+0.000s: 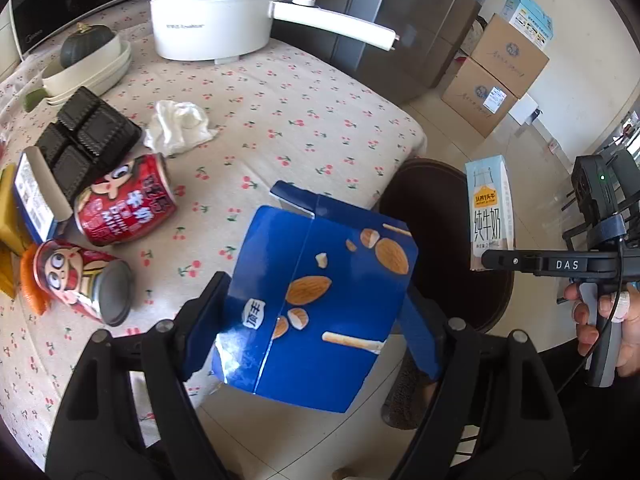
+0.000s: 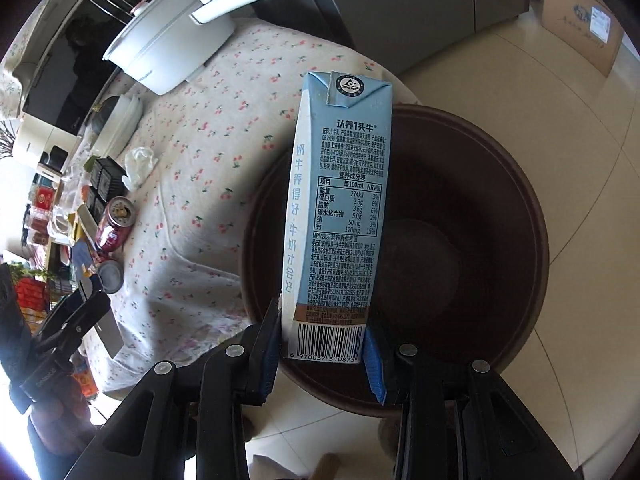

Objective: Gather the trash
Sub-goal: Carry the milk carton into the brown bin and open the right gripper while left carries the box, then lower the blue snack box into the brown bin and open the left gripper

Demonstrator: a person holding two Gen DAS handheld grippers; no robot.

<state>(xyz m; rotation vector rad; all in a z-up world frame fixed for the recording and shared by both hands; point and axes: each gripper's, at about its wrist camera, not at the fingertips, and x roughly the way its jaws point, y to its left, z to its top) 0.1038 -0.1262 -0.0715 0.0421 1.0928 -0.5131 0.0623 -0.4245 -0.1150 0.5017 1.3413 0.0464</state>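
My left gripper [image 1: 316, 328] is shut on a flattened blue almond-snack box [image 1: 320, 304], held over the table's front edge. My right gripper [image 2: 324, 336] is shut on a light-blue milk carton [image 2: 340, 208], held upright over the dark brown round bin [image 2: 460, 240] on the floor. The carton [image 1: 490, 212] and the bin [image 1: 440, 216] also show in the left wrist view. Two red milk cans [image 1: 126, 200] [image 1: 80, 280], a crumpled white tissue [image 1: 180, 126] and a black plastic tray [image 1: 88, 140] lie on the cherry-print tablecloth [image 1: 280, 120].
A white electric pot [image 1: 216, 8] with a long handle stands at the table's back. A bowl stack with a dark squash [image 1: 86, 42] is at back left. Cardboard boxes [image 1: 496, 72] and a grey fridge [image 1: 400, 20] stand on the floor beyond.
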